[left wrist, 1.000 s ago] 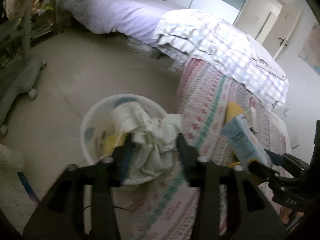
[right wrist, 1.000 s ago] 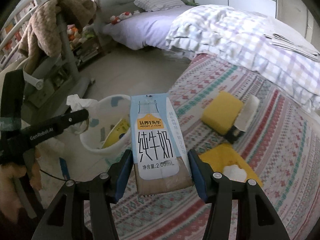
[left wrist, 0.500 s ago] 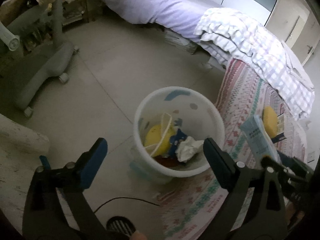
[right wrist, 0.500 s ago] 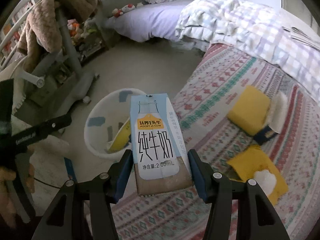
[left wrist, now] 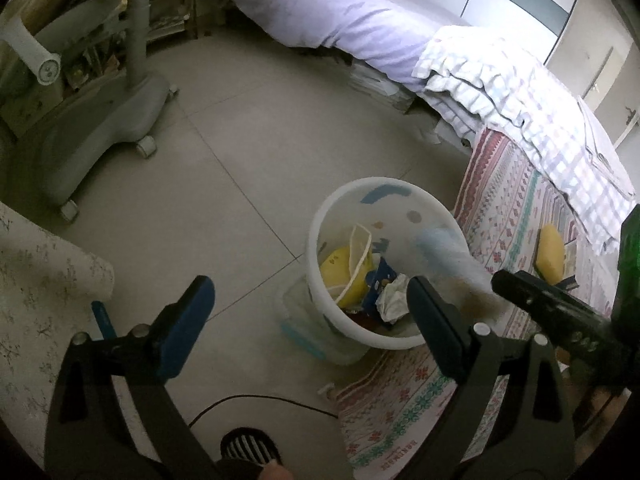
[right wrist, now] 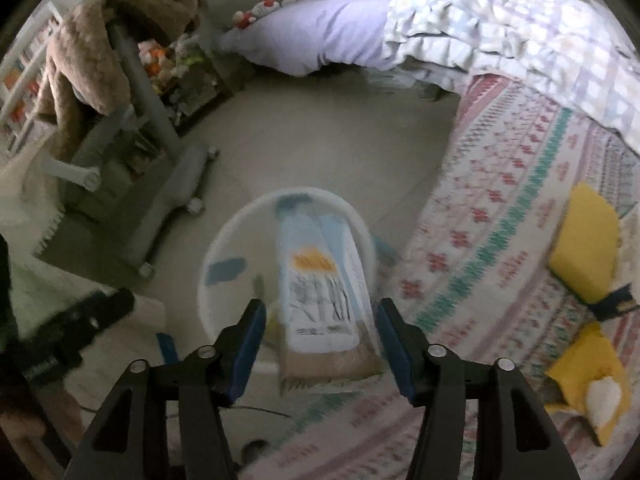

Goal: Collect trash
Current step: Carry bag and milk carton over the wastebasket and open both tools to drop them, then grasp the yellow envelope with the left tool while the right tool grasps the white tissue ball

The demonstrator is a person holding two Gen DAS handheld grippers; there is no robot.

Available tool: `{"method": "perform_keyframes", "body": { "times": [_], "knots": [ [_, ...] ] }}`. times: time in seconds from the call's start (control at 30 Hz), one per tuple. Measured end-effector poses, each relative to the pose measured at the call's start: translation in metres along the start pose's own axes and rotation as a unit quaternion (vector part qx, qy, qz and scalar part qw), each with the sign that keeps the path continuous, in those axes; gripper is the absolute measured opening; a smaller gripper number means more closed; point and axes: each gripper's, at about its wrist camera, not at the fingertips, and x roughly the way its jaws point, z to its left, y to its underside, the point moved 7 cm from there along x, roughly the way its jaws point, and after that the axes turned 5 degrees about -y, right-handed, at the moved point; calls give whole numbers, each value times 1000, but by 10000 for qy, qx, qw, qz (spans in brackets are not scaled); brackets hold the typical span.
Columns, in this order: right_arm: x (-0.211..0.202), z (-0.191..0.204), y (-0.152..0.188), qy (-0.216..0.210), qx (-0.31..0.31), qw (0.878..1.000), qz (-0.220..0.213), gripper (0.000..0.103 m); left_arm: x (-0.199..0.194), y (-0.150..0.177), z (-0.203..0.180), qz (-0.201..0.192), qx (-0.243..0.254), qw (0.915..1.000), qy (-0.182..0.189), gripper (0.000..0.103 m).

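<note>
The right gripper is opening its jaws above the white bin, and the blue-and-white milk carton sits blurred between the blue pads with a gap showing on either side, so it looks released rather than held, tipping top-first toward the bin's mouth. That placement makes sense: the gripper points steeply down over the rim so the carton can drop straight in. In the left wrist view the same carton appears as a pale smear over the bin, at its rim nearest the patterned bedspread. The left gripper stands with its jaws wide apart and nothing between them, held beside the bin over the tiled floor, probably kept clear of the drop. Inside the bin lie a yellow wrapper and crumpled tissue. On the bedspread, well apart from both grippers, more trash waits: a yellow pack and a yellow wrapper with white wadding.
</note>
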Motion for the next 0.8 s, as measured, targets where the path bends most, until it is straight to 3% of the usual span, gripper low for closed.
{"method": "perform_keyframes", "body": {
  "times": [0.07, 0.43, 0.8],
  "knots": [
    [-5, 0, -1, 19, 102, 9999, -63, 82, 0, 0, 0, 2, -23, 10000, 27, 96],
    [-46, -30, 29, 780, -249, 9966, 39, 83, -5, 3, -19, 10, 91, 9996, 261, 97],
    [-108, -100, 52, 1061, 384, 9932, -297, 83, -10, 13, -46, -39, 448, 9987, 225, 101]
  ]
}}
